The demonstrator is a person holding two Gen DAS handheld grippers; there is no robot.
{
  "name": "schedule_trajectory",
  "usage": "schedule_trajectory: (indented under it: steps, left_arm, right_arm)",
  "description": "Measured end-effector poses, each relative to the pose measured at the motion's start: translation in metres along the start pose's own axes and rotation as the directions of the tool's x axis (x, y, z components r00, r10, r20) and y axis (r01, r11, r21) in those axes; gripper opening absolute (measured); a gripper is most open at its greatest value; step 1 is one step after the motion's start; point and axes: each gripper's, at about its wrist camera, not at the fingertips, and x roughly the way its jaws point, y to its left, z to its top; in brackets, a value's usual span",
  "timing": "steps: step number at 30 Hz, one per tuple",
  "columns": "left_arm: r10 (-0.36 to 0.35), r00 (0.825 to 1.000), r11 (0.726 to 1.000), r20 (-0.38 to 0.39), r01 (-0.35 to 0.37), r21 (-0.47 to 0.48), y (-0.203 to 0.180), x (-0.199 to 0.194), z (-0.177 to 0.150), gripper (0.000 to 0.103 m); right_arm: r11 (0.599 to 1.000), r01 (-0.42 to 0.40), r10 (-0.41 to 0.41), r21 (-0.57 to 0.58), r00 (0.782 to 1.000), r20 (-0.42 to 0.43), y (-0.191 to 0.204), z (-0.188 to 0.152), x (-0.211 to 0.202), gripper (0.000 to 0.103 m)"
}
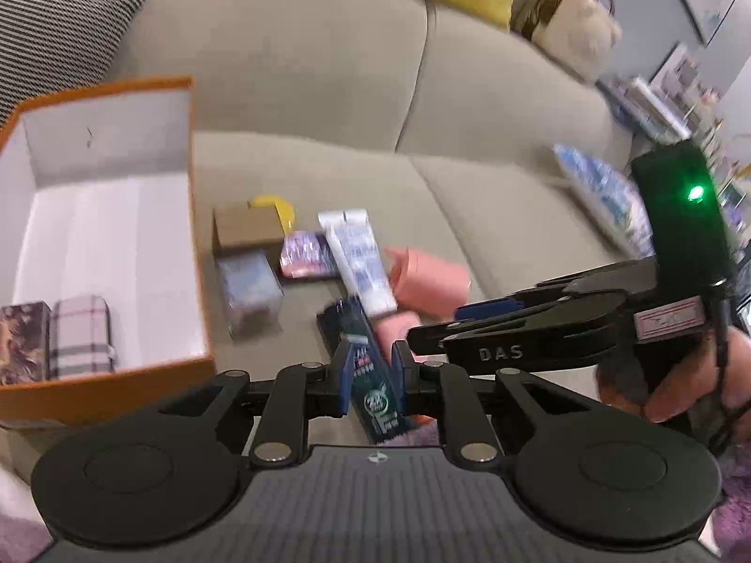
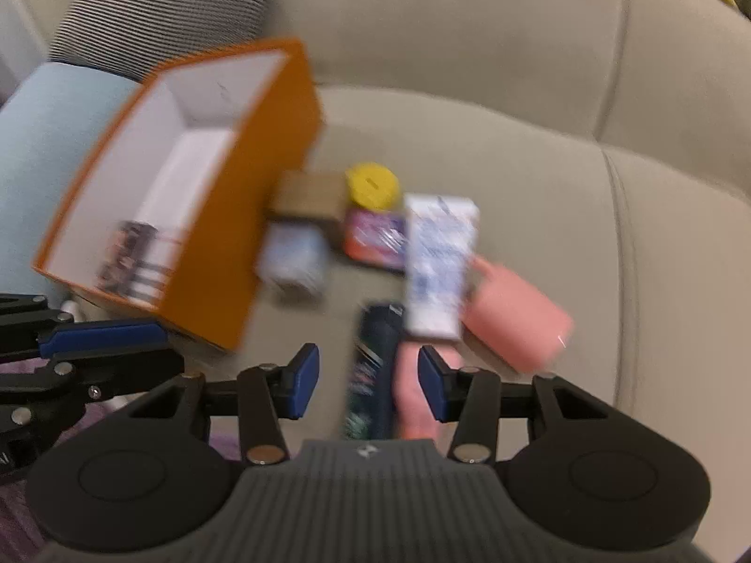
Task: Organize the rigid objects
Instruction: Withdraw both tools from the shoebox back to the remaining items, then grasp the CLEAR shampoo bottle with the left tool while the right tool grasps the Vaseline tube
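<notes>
While both my grippers hang over the beige sofa (image 1: 305, 94), the left gripper (image 1: 373, 366) stands narrowly apart around the dark tube (image 1: 375, 375), not pressing it, and the right gripper (image 2: 369, 382) is apart, empty; the orange box (image 1: 103, 216) sits left of the pile

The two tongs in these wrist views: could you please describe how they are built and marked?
Both are matte black linkage tongs with blue fingertip pads, silver pivot pins and round side discs on a ribbed grey base. In the left wrist view, the right tongs carry white "DAS" lettering, a red-and-white label, a black module with a green light and a thin black cable.
</notes>
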Motion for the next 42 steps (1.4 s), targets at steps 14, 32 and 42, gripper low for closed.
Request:
schedule_trajectory:
  steps: [14, 32, 42]
  left_arm:
    - [0.075, 0.993, 0.991, -0.095, -0.085, -0.108, -0.002, 0.065, -0.013, 0.046]
    - [0.066, 0.988, 0.975, -0.141, -0.094, -0.201, 0.011, 0.114, -0.008, 0.048]
    - [0.021, 0.987, 0.967, -0.159, -0.061, -0.249, 0.014, 0.133, -0.009, 0.049]
  right_arm:
    - [0.995, -0.011, 0.021, 0.101, 0.995, -0.095, -0.043, -0.04, 0.05, 0.048]
    - [0.967, -0.063, 0.088, 0.247, 0.992, -0.092, -0.064, -0.039, 0.065, 0.037]
    - [0.968, -0.062, 0.092, 0.242, 0.989, -0.114, -0.062, -0.036, 0.074, 0.037]
